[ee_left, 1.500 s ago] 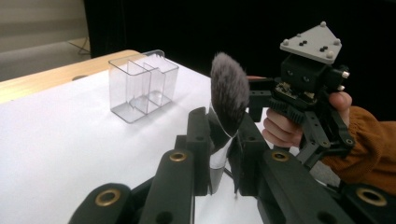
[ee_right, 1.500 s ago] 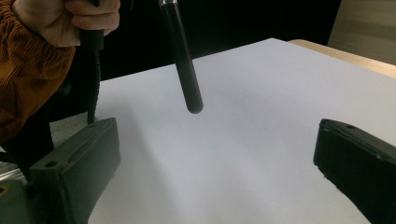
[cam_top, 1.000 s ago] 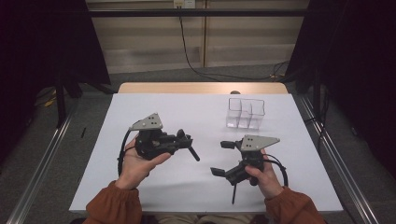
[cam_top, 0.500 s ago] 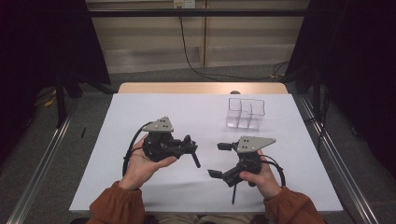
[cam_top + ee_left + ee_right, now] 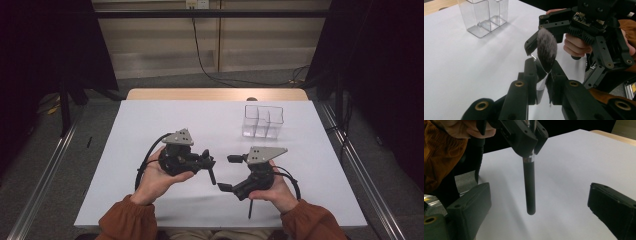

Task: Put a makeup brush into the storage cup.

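Nearest the person, two forearms in rust-orange sleeves come up over the near edge of the white-covered table (image 5: 125,130), each hand carrying one black two-jaw gripper. The left gripper (image 5: 209,165), seen in the high view a little left of the table's middle, has its jaws closed tight on the silver collar of one makeup brush with a black cylindrical handle and a soft grey-and-black bristle head (image 5: 546,50). In the left gripper view the bristle head rises above the two clamped jaws, and in the right gripper view the brush's handle (image 5: 529,187) hangs down below them, its rounded end clear of the table and casting a faint shadow on the white surface. The right gripper (image 5: 229,174), just to the right of the left one, has its jaws spread wide and empty; in its own view the two black pads stand far apart on either side of the hanging handle without touching it. Farther out, toward the right rear of the table, stands one clear plastic organizer box with several upright compartments (image 5: 262,121), well apart from both grippers. Beyond the table's wooden far edge lies a grey floor with one black cable (image 5: 200,50) trailing down to it from the wall.
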